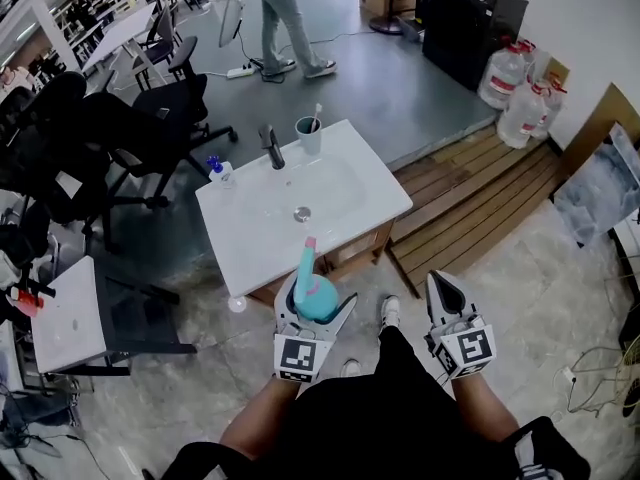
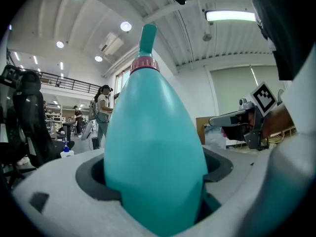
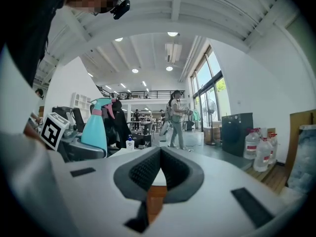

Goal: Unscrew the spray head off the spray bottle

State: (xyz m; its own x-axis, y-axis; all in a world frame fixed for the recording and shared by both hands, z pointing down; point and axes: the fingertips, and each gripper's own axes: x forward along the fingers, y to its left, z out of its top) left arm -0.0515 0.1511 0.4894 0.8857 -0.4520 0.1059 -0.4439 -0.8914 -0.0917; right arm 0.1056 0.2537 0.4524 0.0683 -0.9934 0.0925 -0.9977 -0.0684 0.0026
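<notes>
My left claw [image 1: 316, 313] pinches the smooth teal teardrop-shaped spray bottle [image 2: 155, 147] round its fat belly, dark grey pads pressed on the plastic, holding it upright near the glossy white washbasin [image 1: 345, 213]. A pink collar [image 2: 144, 63] rings its narrow neck. My right claw [image 3: 159, 168] is pressed together on nothing, its ridged dark pads meeting

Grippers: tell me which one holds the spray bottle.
The left gripper: its jaws clamp the teal spray bottle round its body. The right gripper is shut with nothing between its jaws, apart from the bottle.
</notes>
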